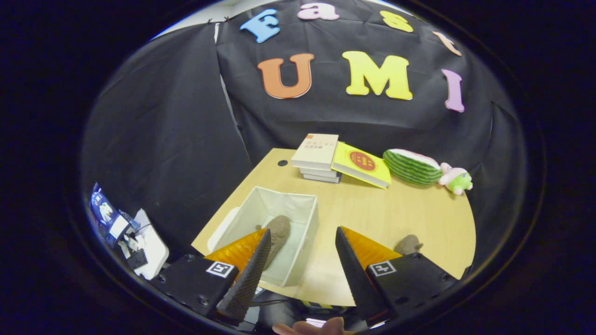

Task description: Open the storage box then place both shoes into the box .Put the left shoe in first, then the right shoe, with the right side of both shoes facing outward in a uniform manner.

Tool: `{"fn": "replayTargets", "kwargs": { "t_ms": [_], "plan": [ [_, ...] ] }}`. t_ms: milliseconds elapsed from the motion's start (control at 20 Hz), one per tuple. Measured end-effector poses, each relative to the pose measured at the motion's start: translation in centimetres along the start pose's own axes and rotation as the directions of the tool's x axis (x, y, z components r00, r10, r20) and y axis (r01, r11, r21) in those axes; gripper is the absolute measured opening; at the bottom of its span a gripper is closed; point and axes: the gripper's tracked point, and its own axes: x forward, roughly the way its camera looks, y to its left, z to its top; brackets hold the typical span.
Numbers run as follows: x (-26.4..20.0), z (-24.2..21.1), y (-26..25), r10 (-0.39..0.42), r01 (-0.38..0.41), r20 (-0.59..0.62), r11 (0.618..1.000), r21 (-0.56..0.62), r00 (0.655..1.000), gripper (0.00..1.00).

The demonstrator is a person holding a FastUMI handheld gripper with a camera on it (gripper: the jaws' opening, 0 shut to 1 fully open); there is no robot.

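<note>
Two shoes (278, 231) (409, 244), one box (305, 223), four books (316, 151) — two plush toys (412, 166).

Claw (301, 265) open, empty — one shoe (278, 235) in storage box (305, 232).

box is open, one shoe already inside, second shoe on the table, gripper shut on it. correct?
Not quite. In the gripper view the gripper is open with nothing between its fingers; the second shoe lies on the table beyond the right finger, untouched. The rest holds: the storage box is open and one shoe lies inside it.
</note>
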Motion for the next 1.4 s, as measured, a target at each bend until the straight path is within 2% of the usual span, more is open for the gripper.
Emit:
{"fn": "replayTargets", "kwargs": {
  "t_ms": [200,450,700,900,1150,1400],
  "plan": [
    [-2.8,-0.6,-7.5,-0.068,0.066,0.037,0.996,0.065,0.997,0.9],
    [-5.1,-4.0,-15.2,-0.092,0.09,0.008,0.984,0.153,0.996,0.91],
    [-3.0,-9.8,-21.8,-0.119,0.144,-0.136,0.97,0.195,0.984,0.91],
    [0.1,-15.2,-23.6,-0.033,0.105,-0.278,0.964,0.246,0.96,0.91],
    [5.0,-19.2,-27.6,-0.016,0.158,-0.384,0.927,0.34,0.923,0.89],
    [8.1,-22.3,-28.5,0.042,0.162,-0.458,0.903,0.399,0.888,0.83]
  ]
}}
